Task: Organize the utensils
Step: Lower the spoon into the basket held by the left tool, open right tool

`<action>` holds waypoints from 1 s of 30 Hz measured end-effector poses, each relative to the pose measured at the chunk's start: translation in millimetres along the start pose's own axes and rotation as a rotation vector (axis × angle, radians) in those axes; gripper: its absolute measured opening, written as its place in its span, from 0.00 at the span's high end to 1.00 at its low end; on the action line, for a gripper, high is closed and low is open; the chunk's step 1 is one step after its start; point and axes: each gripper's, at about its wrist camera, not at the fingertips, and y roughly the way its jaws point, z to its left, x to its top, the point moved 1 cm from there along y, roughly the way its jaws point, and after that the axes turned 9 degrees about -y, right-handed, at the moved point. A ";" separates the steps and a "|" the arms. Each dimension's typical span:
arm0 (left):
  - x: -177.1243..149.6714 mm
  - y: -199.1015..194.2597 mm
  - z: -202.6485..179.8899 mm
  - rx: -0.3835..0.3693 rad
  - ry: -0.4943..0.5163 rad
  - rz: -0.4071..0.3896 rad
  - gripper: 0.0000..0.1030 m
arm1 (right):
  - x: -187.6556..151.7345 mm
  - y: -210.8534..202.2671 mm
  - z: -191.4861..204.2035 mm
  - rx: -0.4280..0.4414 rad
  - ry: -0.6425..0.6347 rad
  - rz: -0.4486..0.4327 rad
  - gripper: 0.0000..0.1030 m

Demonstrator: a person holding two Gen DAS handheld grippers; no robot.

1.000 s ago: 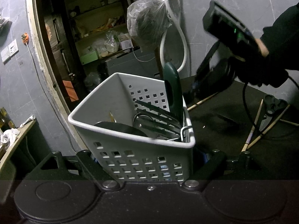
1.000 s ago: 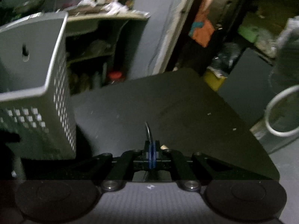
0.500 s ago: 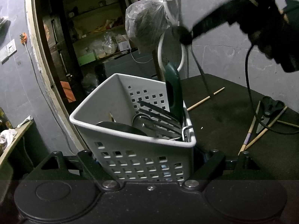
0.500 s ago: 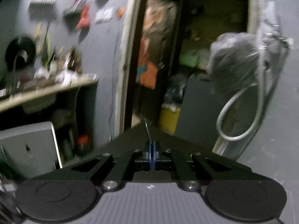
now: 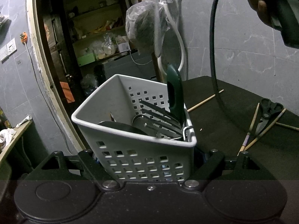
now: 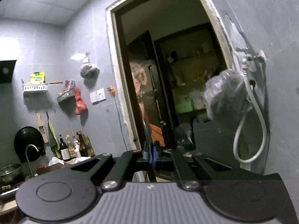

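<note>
My left gripper [image 5: 149,160] is shut on the near wall of a white perforated utensil basket [image 5: 119,136] and holds it tilted. The basket holds a green-handled utensil [image 5: 174,93], a metal slotted spatula [image 5: 158,119] and a dark round piece [image 5: 119,127]. My right gripper [image 6: 150,154] is shut on a thin metal utensil [image 6: 145,130] that points up, held high toward the doorway. The right hand's tool [image 5: 286,18] shows at the top right of the left wrist view.
Black scissors [image 5: 267,112] and several wooden chopsticks [image 5: 250,127] lie on the dark table [image 5: 224,123] at the right. One chopstick [image 5: 203,101] lies behind the basket. A bagged item [image 5: 143,24] and a white hose [image 5: 179,43] hang from a wall tap.
My right gripper has risen from table level to high above it with the thin utensil, and now faces the doorway. The left gripper and basket have stayed still.
</note>
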 end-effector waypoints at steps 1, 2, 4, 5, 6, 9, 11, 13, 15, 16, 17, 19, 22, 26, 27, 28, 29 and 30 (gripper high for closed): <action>0.1 0.3 -0.4 0.000 0.000 0.000 0.16 | -1.7 0.1 6.1 0.003 -0.008 -0.001 0.97; -0.2 -0.1 -0.2 0.000 -0.001 0.000 0.16 | -3.3 0.1 9.8 0.001 -0.015 -0.004 0.97; -0.7 0.1 -0.1 0.000 0.000 -0.002 0.16 | -7.8 -2.5 20.9 0.005 -0.023 -0.003 0.97; -0.9 0.0 0.1 0.000 -0.001 -0.002 0.16 | -10.2 -3.2 24.3 0.001 -0.027 0.001 0.97; -0.9 0.0 -0.1 -0.001 -0.002 -0.002 0.16 | -13.8 -5.3 28.5 -0.006 -0.032 0.002 0.97; -1.1 -0.1 -0.1 -0.002 -0.003 -0.003 0.16 | -25.6 -7.3 36.6 -0.010 -0.039 0.028 0.97; -1.5 -0.3 0.0 -0.002 -0.002 -0.003 0.16 | -34.8 -10.3 45.0 -0.018 -0.056 0.045 0.97; -1.2 0.1 -0.4 -0.002 -0.002 -0.004 0.16 | -42.9 -11.5 50.5 -0.026 -0.076 0.058 0.97; -1.5 -0.2 0.1 -0.002 -0.003 -0.003 0.16 | -49.8 -11.8 56.0 -0.034 -0.098 0.072 0.97; -1.4 0.1 -0.4 -0.002 -0.002 -0.003 0.16 | -52.9 -12.0 58.7 -0.035 -0.108 0.078 0.97; -1.5 -0.2 0.1 -0.002 -0.002 -0.003 0.16 | -56.0 -12.2 61.5 -0.037 -0.117 0.085 0.97; -1.4 0.2 -0.3 -0.002 -0.002 -0.003 0.16 | -61.6 -13.7 66.9 -0.040 -0.136 0.092 0.97; -1.5 0.0 0.1 -0.001 -0.002 -0.003 0.16 | -68.4 -14.6 75.0 -0.041 -0.174 0.104 0.97; -1.6 0.0 0.2 -0.001 -0.003 -0.003 0.16 | -76.7 -15.1 81.9 -0.046 -0.192 0.125 0.97; -1.5 0.2 -0.1 -0.001 -0.003 -0.003 0.16 | -77.8 -15.4 83.0 -0.048 -0.193 0.127 0.97; -1.5 0.3 -0.2 -0.001 -0.003 -0.003 0.16 | -79.3 -15.7 84.2 -0.049 -0.195 0.131 0.97; -1.6 0.2 -0.1 -0.001 -0.003 -0.003 0.16 | -80.3 -15.9 85.0 -0.050 -0.196 0.133 0.97; -1.7 0.0 0.2 -0.001 -0.003 -0.003 0.16 | -80.8 -15.6 85.0 -0.050 -0.196 0.136 0.97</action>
